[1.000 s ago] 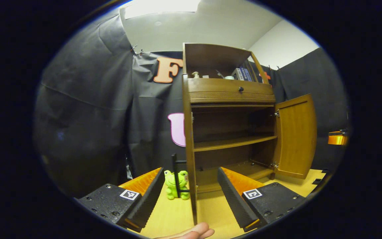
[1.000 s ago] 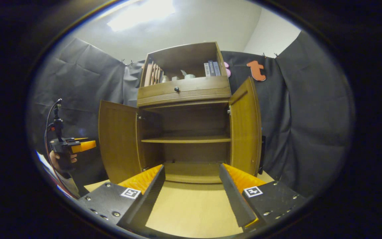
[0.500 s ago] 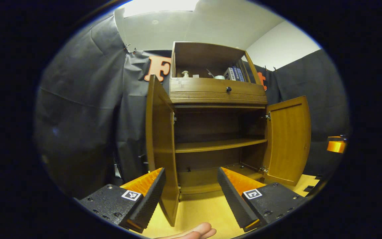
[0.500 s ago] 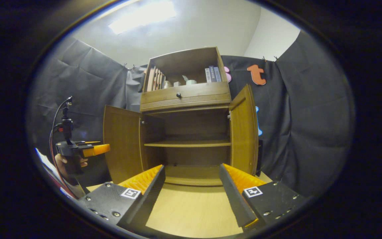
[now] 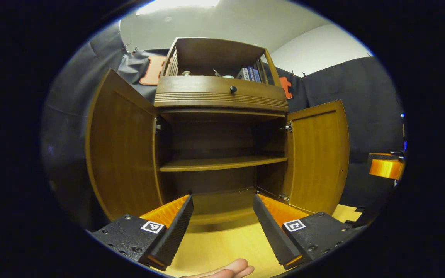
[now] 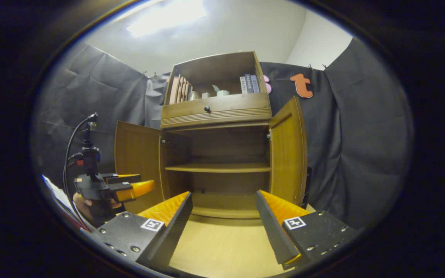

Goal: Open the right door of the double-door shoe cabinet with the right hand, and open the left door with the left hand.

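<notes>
The shoe cabinet (image 6: 216, 154) stands on the wooden floor (image 6: 222, 243) right in front of me, back against the black cloth, and both doors are swung wide. The left door (image 5: 120, 150) hangs out past the cabinet's left edge, the right door (image 5: 317, 154) past its right edge, and I see straight in to the bare middle shelf (image 5: 222, 163). To my eye the opening job looks done.

My left tongs (image 5: 222, 216) are spread wide with nothing between the fingers, hovering low in front of the cabinet's bottom edge, apart from both doors. My right tongs (image 6: 222, 216) are the same: gaping, empty, pointed at the open middle. In the right gripper view I can also see my other tongs out near the left door's outer face.

Now, the risks. The left tongs sit near that left door, so a careless sweep could knock it and swing it back toward shut. Either door might also drift on its hinges (image 5: 287, 126); I can't tell how freely they turn. And up top, books (image 6: 248, 83) and small things sit in the open upper compartment above the drawer (image 6: 214, 108); a hard bump to the cabinet could rattle them.
</notes>
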Tool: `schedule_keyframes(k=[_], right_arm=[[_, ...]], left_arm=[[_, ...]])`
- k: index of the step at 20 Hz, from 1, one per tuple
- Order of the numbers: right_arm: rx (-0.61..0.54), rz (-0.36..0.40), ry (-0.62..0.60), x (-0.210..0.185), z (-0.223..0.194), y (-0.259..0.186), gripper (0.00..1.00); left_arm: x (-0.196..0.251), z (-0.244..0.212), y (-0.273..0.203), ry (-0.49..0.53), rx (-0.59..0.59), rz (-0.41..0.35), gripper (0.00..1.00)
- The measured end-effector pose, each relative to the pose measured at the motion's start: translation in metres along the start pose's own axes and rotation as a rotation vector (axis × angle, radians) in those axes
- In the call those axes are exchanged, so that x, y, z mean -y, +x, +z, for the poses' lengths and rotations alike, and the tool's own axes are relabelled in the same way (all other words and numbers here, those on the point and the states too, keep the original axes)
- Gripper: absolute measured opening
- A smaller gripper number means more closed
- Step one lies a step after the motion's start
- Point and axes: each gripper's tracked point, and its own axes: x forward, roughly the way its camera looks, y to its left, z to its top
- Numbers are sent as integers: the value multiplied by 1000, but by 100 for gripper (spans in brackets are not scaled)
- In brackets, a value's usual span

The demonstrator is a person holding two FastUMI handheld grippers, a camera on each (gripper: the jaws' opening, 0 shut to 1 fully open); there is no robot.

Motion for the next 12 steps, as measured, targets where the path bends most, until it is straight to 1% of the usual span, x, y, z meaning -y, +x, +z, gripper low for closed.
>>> schedule_keyframes(k=[1, 2, 4, 5, 7, 8, 9, 10, 11, 12], right_arm=[[-12, -3, 2, 3, -4, 6, 94], [-23, -3, 8, 5, -7, 12, 99], [-44, 2, 26, 8, -14, 23, 95], [-59, 6, 32, 9, -19, 29, 95], [-93, 16, 27, 8, -27, 41, 97], [-98, 17, 21, 9, -27, 45, 95], [-100, 19, 18, 8, -27, 51, 97], [-96, 25, 19, 6, -27, 57, 97], [-89, 29, 21, 4, -27, 62, 97], [-82, 29, 26, 3, -27, 70, 97]], left_arm=[[2, -2, 5, -5, -1, 9, 98], [1, -1, 12, -7, 4, 23, 96], [6, 0, 27, -8, 9, 17, 96], [5, -3, 32, -9, 5, 23, 98], [5, -3, 45, -3, 2, 37, 96], [6, -1, 51, -3, 1, 44, 95], [6, -2, 59, -8, -4, 51, 98], [8, -4, 65, -17, -10, 56, 98], [8, -4, 70, -29, -10, 64, 96], [8, -5, 76, -37, -1, 76, 97]])
